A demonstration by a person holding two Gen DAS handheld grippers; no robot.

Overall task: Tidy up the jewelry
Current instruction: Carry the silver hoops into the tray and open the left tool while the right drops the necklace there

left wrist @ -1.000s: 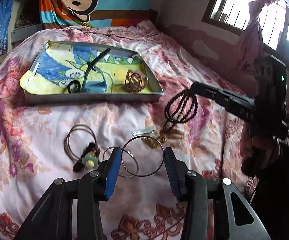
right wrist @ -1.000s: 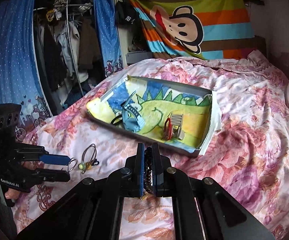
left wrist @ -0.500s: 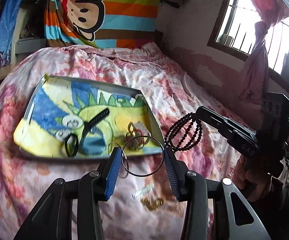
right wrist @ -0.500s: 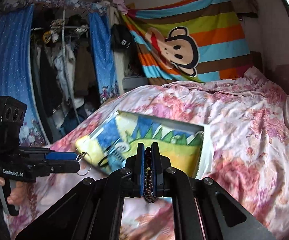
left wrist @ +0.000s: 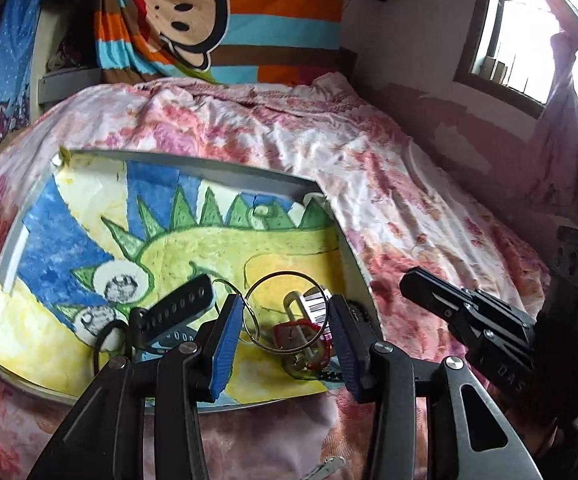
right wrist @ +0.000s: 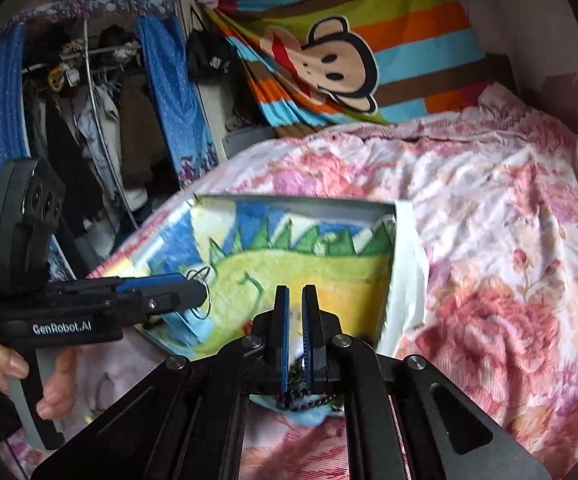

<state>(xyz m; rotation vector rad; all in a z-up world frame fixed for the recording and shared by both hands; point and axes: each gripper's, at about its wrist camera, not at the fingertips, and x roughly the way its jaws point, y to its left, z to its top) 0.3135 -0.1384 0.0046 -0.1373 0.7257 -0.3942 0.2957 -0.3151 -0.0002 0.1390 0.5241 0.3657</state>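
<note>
- The bedsheet [left wrist: 369, 168] is white with pink and red flowers.
- The tray [left wrist: 177, 160] is grey, lined with a drawing [left wrist: 89, 232] in blue, yellow and green.
- The hanging cloth [right wrist: 369, 40] has orange, blue, green and brown stripes and a brown monkey face.
- The curtain [right wrist: 173, 92] is blue with white dots.
- The left gripper [left wrist: 285, 326] is black with blue pads.
- The bangles [left wrist: 285, 312] are silver.
- The comb [left wrist: 177, 304] is black.

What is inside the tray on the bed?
The tray holds a dinosaur drawing as liner, a black comb, a black hair tie and a red-and-white trinket. The grippers cover its near edge.
</note>
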